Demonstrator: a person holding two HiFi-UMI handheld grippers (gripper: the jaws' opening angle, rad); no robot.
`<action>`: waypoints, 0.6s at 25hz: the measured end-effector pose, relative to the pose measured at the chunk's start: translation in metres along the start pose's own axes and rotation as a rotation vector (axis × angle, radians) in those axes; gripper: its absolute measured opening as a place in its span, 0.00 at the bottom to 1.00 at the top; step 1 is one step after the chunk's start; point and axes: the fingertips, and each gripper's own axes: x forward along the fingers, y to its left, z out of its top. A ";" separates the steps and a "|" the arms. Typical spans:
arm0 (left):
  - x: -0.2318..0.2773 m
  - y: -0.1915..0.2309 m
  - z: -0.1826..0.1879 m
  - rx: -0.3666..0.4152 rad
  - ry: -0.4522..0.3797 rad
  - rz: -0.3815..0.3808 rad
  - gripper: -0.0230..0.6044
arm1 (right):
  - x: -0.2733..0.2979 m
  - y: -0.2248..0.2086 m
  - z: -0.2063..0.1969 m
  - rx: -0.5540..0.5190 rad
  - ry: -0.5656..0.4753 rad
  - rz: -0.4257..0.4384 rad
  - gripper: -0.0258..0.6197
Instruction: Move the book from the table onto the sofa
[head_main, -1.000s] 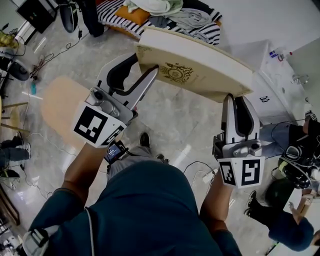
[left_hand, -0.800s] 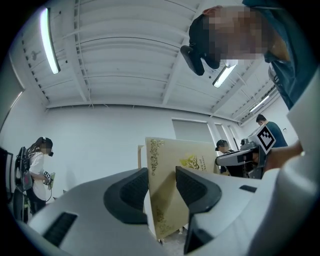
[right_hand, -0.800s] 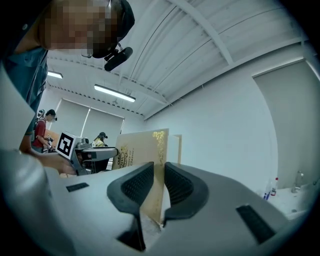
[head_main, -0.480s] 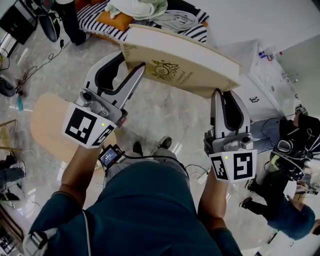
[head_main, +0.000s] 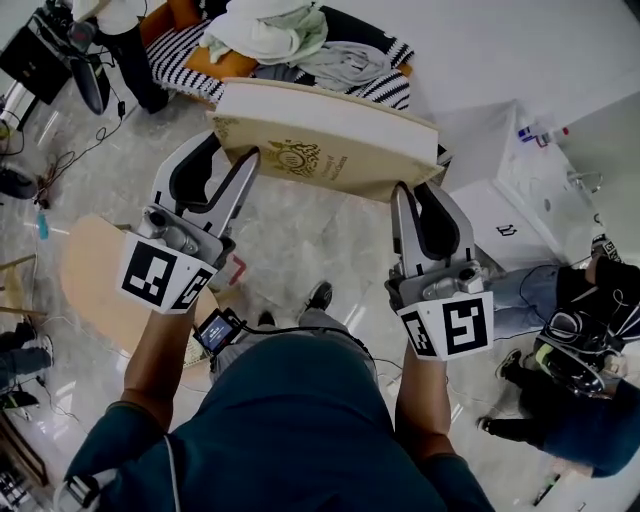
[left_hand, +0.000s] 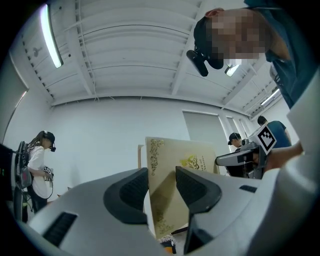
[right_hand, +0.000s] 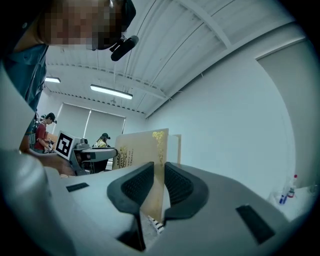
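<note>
A beige hardcover book (head_main: 330, 140) with a gold emblem hangs in the air, held by its two ends. My left gripper (head_main: 232, 150) is shut on its left end and my right gripper (head_main: 415, 190) on its right end. The sofa (head_main: 190, 65), under a striped cover, lies just beyond the book at the top of the head view. In the left gripper view the book (left_hand: 185, 170) stands between the pads of the left gripper (left_hand: 162, 182). The right gripper view shows the book (right_hand: 142, 150) pinched edge-on in the right gripper (right_hand: 159, 175).
Piled clothes (head_main: 265, 30) lie on the sofa. A round wooden table (head_main: 95, 280) stands at lower left, a white cabinet (head_main: 510, 190) at right. A person (head_main: 590, 400) crouches at lower right, another stands at left (left_hand: 40, 165). Cables trail over the tiled floor (head_main: 300, 250).
Both grippers have carried the book toward the sofa, which now shows more at the top. The round table has slid down and left in the head view. Both grips are unchanged.
</note>
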 end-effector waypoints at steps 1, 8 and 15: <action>0.014 0.003 -0.002 0.000 0.006 0.010 0.30 | 0.009 -0.013 -0.001 0.004 -0.001 0.009 0.16; 0.073 0.011 -0.016 0.005 0.018 0.074 0.30 | 0.046 -0.072 -0.008 0.010 -0.030 0.067 0.16; 0.122 0.015 -0.023 0.020 0.041 0.094 0.30 | 0.071 -0.120 -0.017 0.038 -0.042 0.076 0.16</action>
